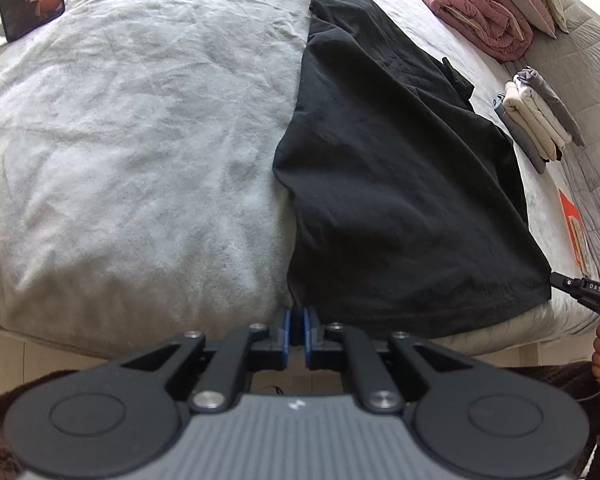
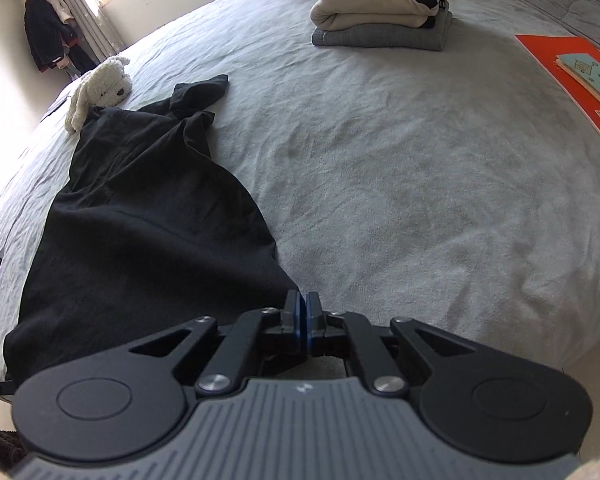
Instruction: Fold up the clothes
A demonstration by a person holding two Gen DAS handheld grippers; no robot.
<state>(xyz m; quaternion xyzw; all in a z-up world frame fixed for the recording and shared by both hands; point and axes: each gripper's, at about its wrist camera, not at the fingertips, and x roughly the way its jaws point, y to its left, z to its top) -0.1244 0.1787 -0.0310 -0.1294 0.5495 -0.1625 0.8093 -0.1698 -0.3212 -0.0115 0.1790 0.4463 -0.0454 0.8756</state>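
- Black garment (image 1: 400, 184) lies spread lengthwise on the bed (image 1: 140, 140); soft, light, limp, likely to sag when lifted.
- Take hold at the near hem corners.
- Left hand-held gripper (image 1: 299, 326) and right hand-held gripper (image 2: 303, 316): jaws nearly closed at those corners; whether cloth is pinched cannot be told.

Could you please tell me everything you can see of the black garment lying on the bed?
The black garment is a soft, matte, cotton-like top, creased and spread lengthwise on the pale grey bed cover, roughly flat with rumpled folds. Its near hem reaches the bed's front edge; the bunched far end, with a sleeve sticking out, lies beside a white plush toy. The left gripper sits at its near left hem corner and the right gripper at the near right corner, jaws nearly closed; whether either pinches cloth is unclear.
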